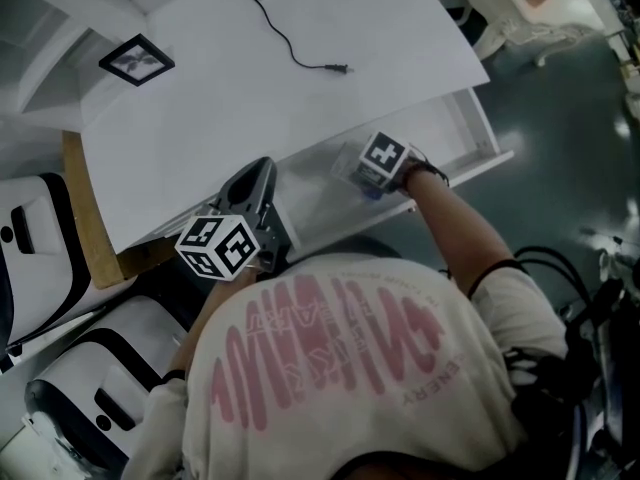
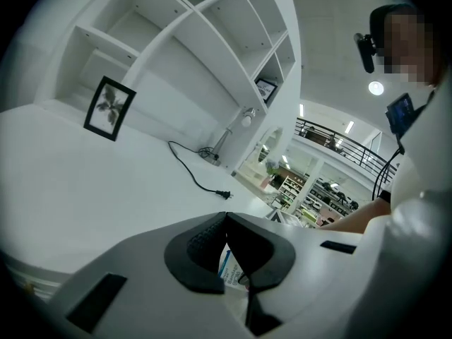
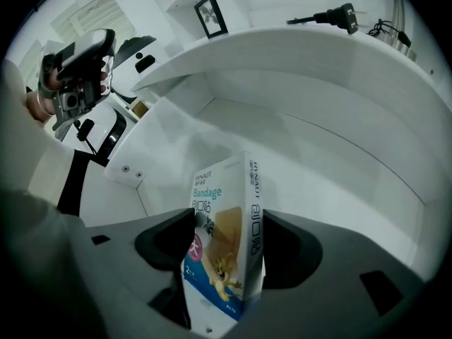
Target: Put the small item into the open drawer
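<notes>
right gripper (image 3: 223, 233) is down inside the open drawer (image 1: 474, 120), jaws spread wide with the bandage box (image 3: 227, 189) standing upright between them. Pads look just off its sides, not pressing, so I read it as let go, not gripped. The box bottom is hidden behind the gripper body, so can't tell if it sits flat on the drawer floor. Main risk: the box is tall and narrow and stands on end, so pulling the gripper back at an angle could let a jaw catch a side and tip it or drag it toward the front wall. If it isn't fully down, it drops and may fall over, though probably still inside the drawer. left gripper (image 2: 227, 216) is held over the desk (image 1: 250, 88) edge, jaws closed tip to tip, holding nothing I can name. It is clear of the drawer, with little chance of interfering.
</notes>
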Tool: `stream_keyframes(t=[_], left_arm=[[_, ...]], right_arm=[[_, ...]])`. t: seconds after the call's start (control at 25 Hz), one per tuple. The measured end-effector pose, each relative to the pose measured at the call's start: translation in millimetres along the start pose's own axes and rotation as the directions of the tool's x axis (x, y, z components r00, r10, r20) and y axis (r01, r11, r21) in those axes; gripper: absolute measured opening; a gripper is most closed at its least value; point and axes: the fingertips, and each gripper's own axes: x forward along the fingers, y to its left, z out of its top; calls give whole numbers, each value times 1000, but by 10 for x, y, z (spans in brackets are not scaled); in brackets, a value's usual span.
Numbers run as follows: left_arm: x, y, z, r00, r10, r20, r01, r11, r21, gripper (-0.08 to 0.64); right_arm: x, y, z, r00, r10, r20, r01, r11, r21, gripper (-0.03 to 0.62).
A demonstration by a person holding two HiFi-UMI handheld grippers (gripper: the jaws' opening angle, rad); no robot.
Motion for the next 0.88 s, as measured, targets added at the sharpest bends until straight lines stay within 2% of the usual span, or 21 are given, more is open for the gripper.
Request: stream_keyframes(t=[0.32,0.44,0.6,0.76,0.88], left_arm=[[-32,33,-37,1000,17,9,-16,1000,-8,29],[-54,-1,-41,1000,16,8,-16,1000,0,29],[-74,-29,-19,1000,16,13,-16,1000,8,29],[-43,-107,15,1000,-6,15,6,1000,19,29],[-20,-193,76,999,-27,23,26,999,38,29]], right_arm=[[-10,-92,14,998,-52,34,51,998,26,310],[-29,-134,75,994,-94,60,92,995,21,313],[-54,-102,-68,993,-117,-17,117,992,48,313],[-136,-56,186,987,-114,116,114,993,12,313],[-288,-103,155,980,-149,134,144,988,48,313]])
